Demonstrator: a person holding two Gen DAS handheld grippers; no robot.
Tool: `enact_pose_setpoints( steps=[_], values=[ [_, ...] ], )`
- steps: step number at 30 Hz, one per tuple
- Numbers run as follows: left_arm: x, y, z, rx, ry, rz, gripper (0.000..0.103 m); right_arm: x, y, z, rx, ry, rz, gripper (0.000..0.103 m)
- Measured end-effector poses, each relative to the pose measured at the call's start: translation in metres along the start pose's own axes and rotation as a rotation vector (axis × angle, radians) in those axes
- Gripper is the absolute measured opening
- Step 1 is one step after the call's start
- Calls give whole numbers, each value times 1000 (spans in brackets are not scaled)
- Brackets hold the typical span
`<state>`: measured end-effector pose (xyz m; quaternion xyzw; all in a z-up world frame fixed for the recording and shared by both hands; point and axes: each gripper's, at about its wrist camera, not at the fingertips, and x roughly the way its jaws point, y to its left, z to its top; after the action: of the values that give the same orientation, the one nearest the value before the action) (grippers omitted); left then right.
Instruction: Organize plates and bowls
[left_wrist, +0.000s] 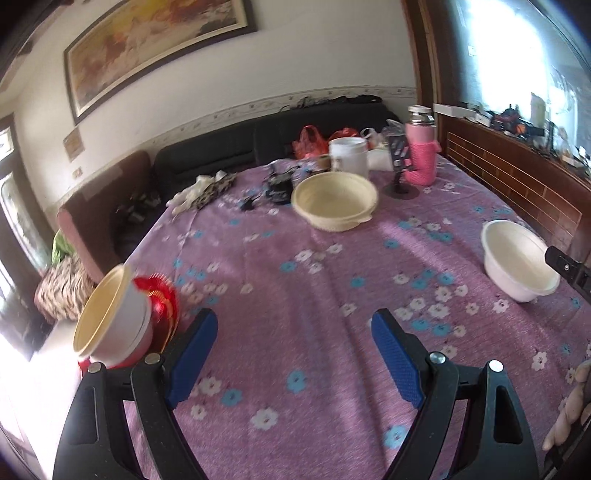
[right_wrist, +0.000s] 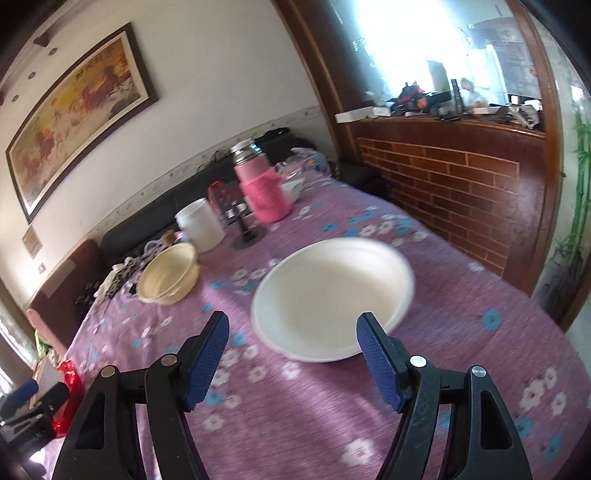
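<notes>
Covering the table, a purple flowered cloth (left_wrist: 295, 295) fills a room with a framed painting (left_wrist: 147, 48), a dark sofa (left_wrist: 221, 147) and a brick-faced counter (right_wrist: 443, 177). A white bowl (right_wrist: 332, 295) sits upright, mouth up, just ahead of the right gripper (right_wrist: 291, 325), whose blue-padded jaws stand wide and empty; its near rim lies just beyond the right pad. A cream bowl (left_wrist: 334, 201) rests upright farther back near a pink flask (left_wrist: 421, 147). The left gripper (left_wrist: 293, 323) gapes empty over bare cloth, a stack of tilted bowls (left_wrist: 110, 321) at its left.
</notes>
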<state>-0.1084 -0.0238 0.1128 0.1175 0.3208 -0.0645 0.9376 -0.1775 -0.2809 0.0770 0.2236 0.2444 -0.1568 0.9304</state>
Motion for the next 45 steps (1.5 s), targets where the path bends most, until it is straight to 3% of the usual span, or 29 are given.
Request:
enact_pose_setpoints(
  steps=[10, 17, 26, 37, 41, 45],
  values=[
    [5, -63, 31, 133, -31, -62, 85, 5, -37, 19, 36, -29, -42, 77],
    [25, -98, 40, 183, 18, -82, 85, 18, -61, 35, 78, -56, -66, 77],
    [60, -131, 48, 212, 92, -102, 85, 52, -88, 42, 152, -28, -63, 77],
    [115, -144, 66, 12, 256, -332, 84, 73, -102, 36, 206, 73, -16, 77],
    [128, -157, 69, -20, 269, -381, 83, 77, -96, 32, 174, 99, -21, 77],
    [143, -171, 70, -36, 307, -416, 75, 80, -90, 30, 140, 102, -41, 63]
  ],
)
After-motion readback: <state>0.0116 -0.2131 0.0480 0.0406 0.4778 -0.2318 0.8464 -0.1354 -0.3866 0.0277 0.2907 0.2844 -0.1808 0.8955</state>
